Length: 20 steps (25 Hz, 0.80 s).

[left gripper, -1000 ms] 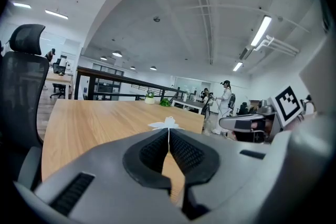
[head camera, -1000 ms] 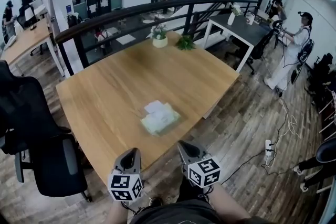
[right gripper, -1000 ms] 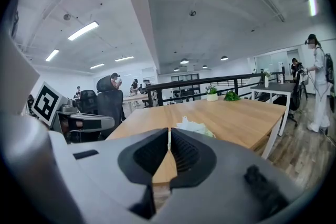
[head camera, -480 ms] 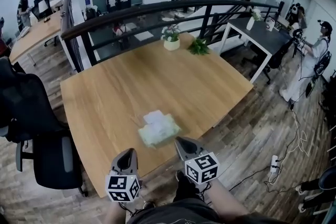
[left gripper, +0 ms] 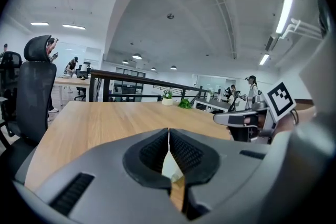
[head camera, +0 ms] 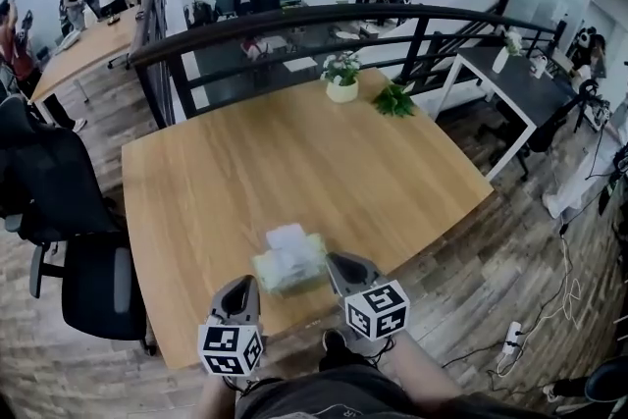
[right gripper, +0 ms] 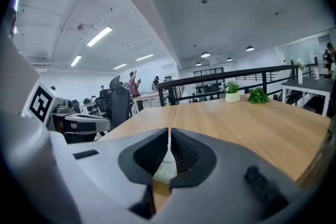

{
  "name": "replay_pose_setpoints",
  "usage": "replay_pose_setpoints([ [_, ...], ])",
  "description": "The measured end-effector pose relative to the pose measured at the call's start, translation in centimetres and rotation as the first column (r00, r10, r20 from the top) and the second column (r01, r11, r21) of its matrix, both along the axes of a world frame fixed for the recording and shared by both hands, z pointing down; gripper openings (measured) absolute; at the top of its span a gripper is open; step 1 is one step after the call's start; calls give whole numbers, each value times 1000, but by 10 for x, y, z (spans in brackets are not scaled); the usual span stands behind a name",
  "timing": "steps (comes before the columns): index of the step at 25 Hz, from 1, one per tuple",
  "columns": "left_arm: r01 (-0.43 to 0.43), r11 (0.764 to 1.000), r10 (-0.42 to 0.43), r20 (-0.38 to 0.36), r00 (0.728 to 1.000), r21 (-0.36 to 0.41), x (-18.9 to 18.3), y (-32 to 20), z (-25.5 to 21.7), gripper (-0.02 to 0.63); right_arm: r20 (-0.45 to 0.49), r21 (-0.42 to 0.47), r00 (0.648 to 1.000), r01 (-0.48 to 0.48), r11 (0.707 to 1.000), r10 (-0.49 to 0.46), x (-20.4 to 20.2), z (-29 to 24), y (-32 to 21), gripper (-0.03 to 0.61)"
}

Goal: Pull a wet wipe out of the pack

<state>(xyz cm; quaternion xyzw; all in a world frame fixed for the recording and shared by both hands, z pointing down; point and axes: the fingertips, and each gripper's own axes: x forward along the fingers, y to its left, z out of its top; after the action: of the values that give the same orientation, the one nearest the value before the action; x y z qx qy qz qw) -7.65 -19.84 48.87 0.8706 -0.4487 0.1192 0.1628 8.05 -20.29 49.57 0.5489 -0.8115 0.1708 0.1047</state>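
The wet wipe pack (head camera: 289, 262) lies on the table (head camera: 226, 182) close to its near edge, just ahead of me and between my left gripper (head camera: 243, 284) on its left and my right gripper (head camera: 338, 262) on its right. At the table's far edge stands a potted plant (head camera: 341, 78), with a leafy sprig (head camera: 394, 100) to its right. A railing (head camera: 294, 19) runs behind the table, and an office chair (head camera: 69, 240) stands off its left side.

Pale green wipe pack (head camera: 292, 270), white wipe (head camera: 287, 236) on top, honey-brown wood-grain table (head camera: 245, 172), black chair (head camera: 59, 191), black railing (head camera: 294, 15)
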Motion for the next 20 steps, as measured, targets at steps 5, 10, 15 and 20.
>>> replay_pose_setpoints([
  [5,36,999,-36,-2,999,-6,26,-9,3,15,4,-3,999,53,999,-53,24,2,-22,28],
  [10,60,998,-59,16,998,-26,51,-10,10,15,19,-22,992,124,992,-124,35,11,-36,28],
  [15,74,995,-71,48,996,-61,71,-4,26,17,28,-42,976,219,975,-218,32,26,-43,28],
  [20,122,989,-115,77,990,-86,83,-8,39,27,33,-56,959,283,958,-281,36,33,-48,28],
])
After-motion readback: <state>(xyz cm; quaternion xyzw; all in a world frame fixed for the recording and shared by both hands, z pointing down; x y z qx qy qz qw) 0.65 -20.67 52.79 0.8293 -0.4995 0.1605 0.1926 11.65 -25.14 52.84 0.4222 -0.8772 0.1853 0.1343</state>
